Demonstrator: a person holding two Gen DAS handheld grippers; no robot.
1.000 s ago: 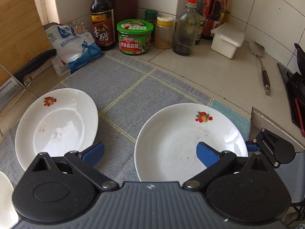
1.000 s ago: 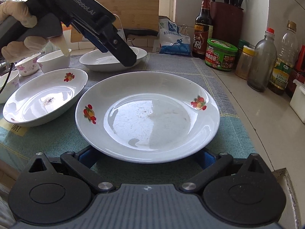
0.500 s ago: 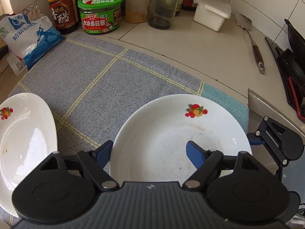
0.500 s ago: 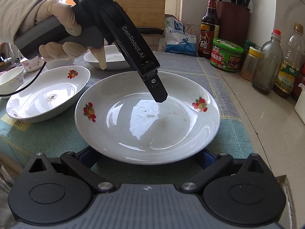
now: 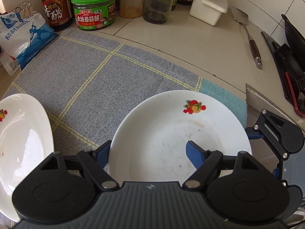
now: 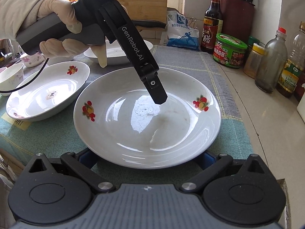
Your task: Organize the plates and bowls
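— Where's the plate they're after?

— The big plate (image 6: pixel 146 114) with the fruit print, on the checked cloth (image 5: pixel 91 76), well in front of the green-lidded jar (image 5: pixel 94 8). A second plate (image 6: pixel 47 93) sits just left of it, a third dish (image 6: pixel 118 52) behind, and small bowls (image 6: pixel 11 76) out past the second plate.

— And the claws?

— The left claw (image 5: pixel 147 152) is spread wide, one blue finger outside the big plate's left rim, the other hanging over its inside. It grips nothing; whether a finger touches the china I can't tell. The right claw (image 6: pixel 146 157) is also open, low at the near rim, a finger to each side (mostly hidden under the plate's edge).

— So what would you do?

— My guess is the left is lining up to pinch the rim. I'd get the rim deep between the fingers before closing, then squeeze slowly; glazed china likely slips. Lift level, and keep clear of the second plate while carrying it over to stack.
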